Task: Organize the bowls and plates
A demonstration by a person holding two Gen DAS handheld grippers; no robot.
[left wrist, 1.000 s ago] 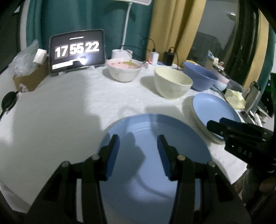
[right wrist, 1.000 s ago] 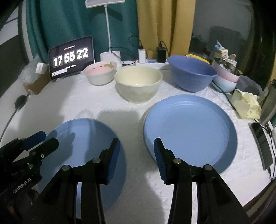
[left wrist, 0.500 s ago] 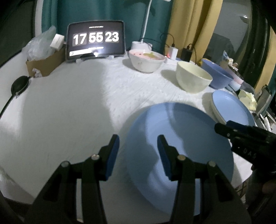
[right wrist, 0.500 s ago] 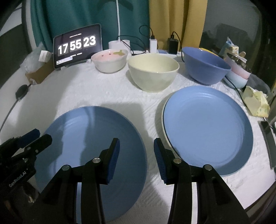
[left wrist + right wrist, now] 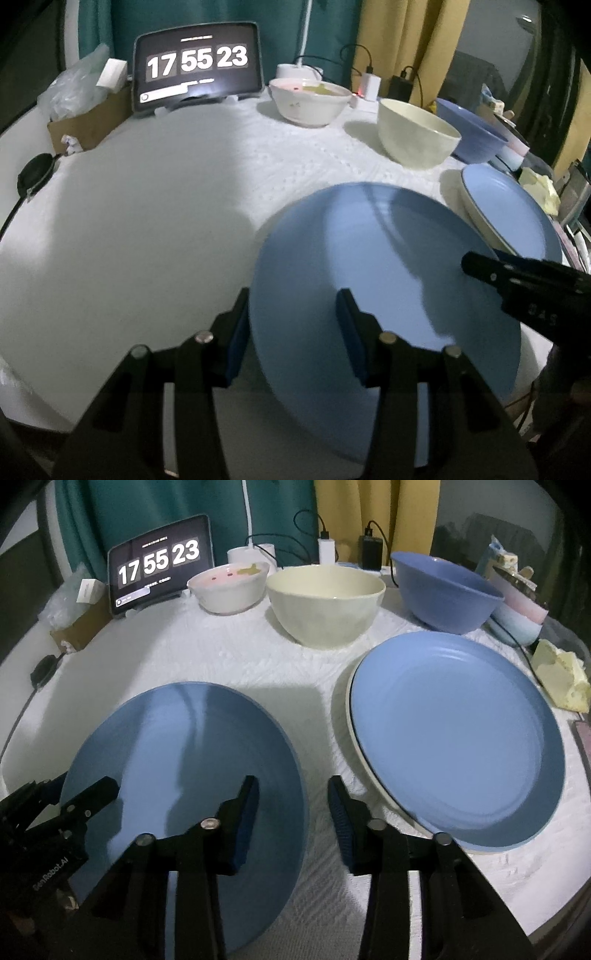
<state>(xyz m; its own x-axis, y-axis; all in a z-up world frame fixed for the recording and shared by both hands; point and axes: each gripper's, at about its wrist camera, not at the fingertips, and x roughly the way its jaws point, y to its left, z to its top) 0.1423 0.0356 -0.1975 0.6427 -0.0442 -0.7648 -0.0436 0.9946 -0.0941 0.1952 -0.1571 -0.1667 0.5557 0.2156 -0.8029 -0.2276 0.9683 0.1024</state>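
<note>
Tongs, left (image 5: 291, 328) and right (image 5: 293, 818), are held parted astride opposite rims of the loose blue plate (image 5: 192, 775), unclamped; right just narrowed, presumably for stacking.

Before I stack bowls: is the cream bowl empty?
Empty as far as visible: the cream bowl's inside shows only bare, glossy wall.

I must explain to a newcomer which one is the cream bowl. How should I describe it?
Start at the tablet clock at the back of the white table. Three bowls stand in a row to its right; the cream bowl is the middle one. It is plain and pale, between the smaller pink-lined bowl and the blue bowl.
</note>
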